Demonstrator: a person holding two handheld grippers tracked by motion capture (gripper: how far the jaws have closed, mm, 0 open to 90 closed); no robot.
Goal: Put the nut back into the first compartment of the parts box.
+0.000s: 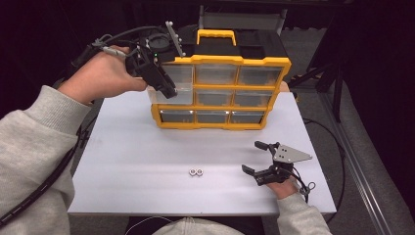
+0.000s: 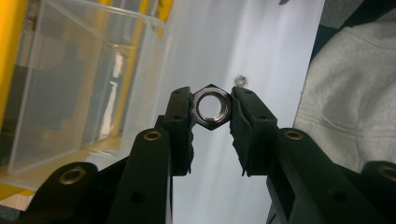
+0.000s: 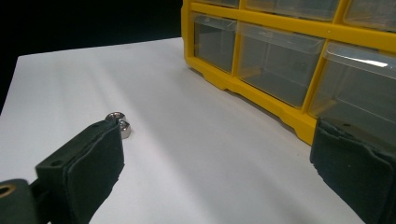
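- Nut (image 2: 212, 107) pinched flat-to-flat in my left gripper (image 2: 211, 122), up beside the open drawer (image 1: 177, 88) at the organizer's (image 1: 220, 93) left column.
- Steel hex — small, hard, likely slick; I judge the opposite flats the only sure hold, and any tilt could let it squirt out.
- Light enough that it should drop clean once I let go over the drawer.
- Right gripper (image 1: 258, 159) rests on the table (image 1: 147, 161), jaws spread wide, nothing in them.
- Two more nuts (image 1: 195, 172) lie touching near the front edge, well apart from the organizer.
- In the way — the drawer's clear front wall; I must clear its rim before releasing.
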